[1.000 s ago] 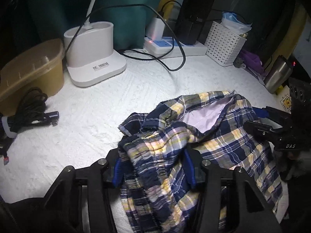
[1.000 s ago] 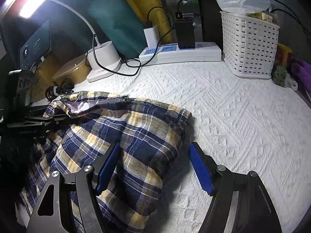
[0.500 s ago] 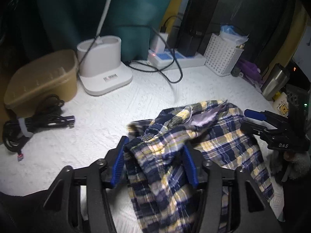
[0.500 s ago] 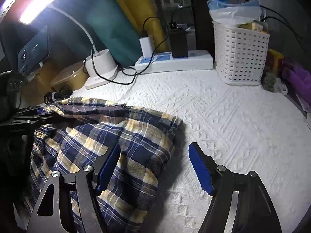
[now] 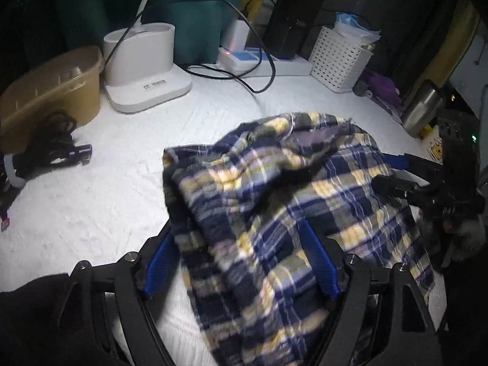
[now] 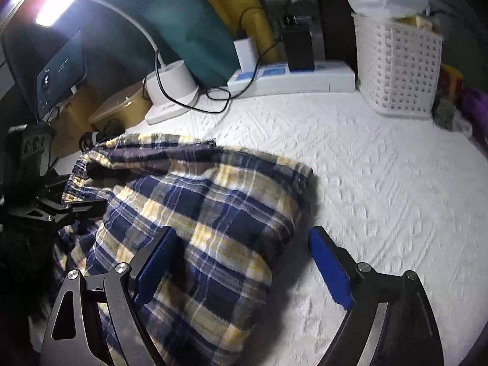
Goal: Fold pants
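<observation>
— White quilted cloth with an embossed diamond pattern covers the counter (image 6: 381, 183), lit by a lamp whose white plastic base (image 5: 143, 70) stands at the back.

— And the pants?

— The navy, yellow and white plaid cotton pants (image 5: 274, 207) lie in a rumpled heap in front of that lamp base, nearer the cameras. Their long axis is hard to call; the bundle seems to run from the lamp side toward the viewer, with a frayed edge and pale lining showing along the far side.

— Texture?

— Soft, crinkled weave, bunched in thick folds, partly blurred.

— The left tool (image 5: 241, 262)?

— Its blue ribbed pads are opening, the cloth lies between them, and the left pad stands clear of the fabric.

— The right tool (image 6: 244, 271)?

— Opening wide too; the heap's edge lies between its pads, with the right pad over bare quilt, farther from the lamp base.
</observation>
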{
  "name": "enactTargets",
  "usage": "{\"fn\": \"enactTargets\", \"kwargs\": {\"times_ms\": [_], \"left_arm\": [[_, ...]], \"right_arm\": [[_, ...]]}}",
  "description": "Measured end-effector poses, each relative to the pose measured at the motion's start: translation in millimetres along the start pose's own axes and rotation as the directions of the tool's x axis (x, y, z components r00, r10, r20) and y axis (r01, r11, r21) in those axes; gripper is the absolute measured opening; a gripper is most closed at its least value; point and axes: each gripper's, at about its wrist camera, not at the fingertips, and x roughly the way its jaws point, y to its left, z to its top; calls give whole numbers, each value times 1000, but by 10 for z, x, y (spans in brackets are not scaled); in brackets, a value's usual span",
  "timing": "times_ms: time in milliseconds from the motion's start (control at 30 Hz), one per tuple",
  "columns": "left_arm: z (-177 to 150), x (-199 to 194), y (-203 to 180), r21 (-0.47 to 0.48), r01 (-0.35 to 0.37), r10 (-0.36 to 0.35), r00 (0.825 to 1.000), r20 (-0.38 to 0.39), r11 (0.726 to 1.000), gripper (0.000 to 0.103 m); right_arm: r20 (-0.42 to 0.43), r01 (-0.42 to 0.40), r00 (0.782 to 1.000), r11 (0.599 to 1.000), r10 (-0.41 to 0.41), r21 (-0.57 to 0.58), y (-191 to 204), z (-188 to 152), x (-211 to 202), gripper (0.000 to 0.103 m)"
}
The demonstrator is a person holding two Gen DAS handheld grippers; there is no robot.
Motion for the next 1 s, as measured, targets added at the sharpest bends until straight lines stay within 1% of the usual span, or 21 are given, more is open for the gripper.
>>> {"fn": "enactTargets", "kwargs": {"times_ms": [33, 67, 100, 133, 167, 200, 233, 267, 300, 333, 367, 400, 433, 533, 733, 900, 1000], "left_arm": [[15, 12, -18, -2, -7, 7, 1000, -3, 1000, 78], [20, 17, -38, 1, -10, 10, 1000, -4, 1000, 77], [15, 13, -71, 9, -8, 8, 1000, -4, 1000, 69], [6, 16, -116, 24, -10, 10, 1000, 0, 1000, 66], [5, 20, -140, 30, -12, 12, 1000, 1, 999, 58], [-1, 26, -171, 36, -15, 14, 1000, 3, 999, 52], [-19, 16, -183, 42, -12, 12, 1000, 6, 999, 48], [-26, 12, -195, 39, -8, 8, 1000, 12, 999, 40], [-24, 4, -206, 33, -1, 0, 1000, 19, 999, 37], [-27, -14, -228, 35, 2, -3, 1000, 30, 999, 36], [-31, -35, -257, 44, 3, -5, 999, 40, 999, 34], [-38, -55, -288, 54, 5, -7, 999, 47, 999, 34], [-40, -77, -320, 63, 8, -12, 999, 52, 998, 33], [-46, -194, -396, 79, 14, -21, 996, 81, 997, 32], [-68, -513, -557, 98, -23, 7, 986, 167, 995, 32], [-159, -847, -664, 112, -65, 35, 968, 249, 992, 32], [-243, -1083, -723, 112, -86, 49, 952, 301, 990, 32]], "right_arm": [[-2, -7, 1000, 1000, 7, -8, 19, 8, 10, 89], [-5, -33, 999, 999, 33, -12, 41, 14, 27, 89], [-5, -51, 999, 999, 51, -19, 63, 18, 41, 89], [-7, -53, 999, 998, 53, -32, 95, 22, 60, 88], [-11, -53, 999, 997, 53, -49, 129, 30, 73, 84], [-12, -63, 998, 996, 62, -57, 148, 47, 90, 78], [-11, -67, 998, 996, 67, -59, 155, 59, 102, 74], [-9, -72, 997, 996, 71, -61, 165, 74, 114, 56], [-12, -83, 997, 994, 82, -64, 178, 85, 134, 43], [-16, -87, 996, 994, 86, -69, 197, 96, 154, 41], [-18, -83, 997, 993, 81, -83, 226, 101, 163, 33], [-18, -90, 996, 991, 89, -94, 250, 103, 159, 21], [-19, -104, 995, 989, 102, -103, 268, 100, 154, 21], [-3, -97, 995, 989, 97, -114, 301, 101, 89, 18], [78, -69, 994, 987, 81, -147, 458, 119, -273, 18], [146, -52, 986, 983, 78, -178, 634, 111, -630, 18], [183, -53, 979, 979, 90, -198, 739, 84, -851, 18]]}}
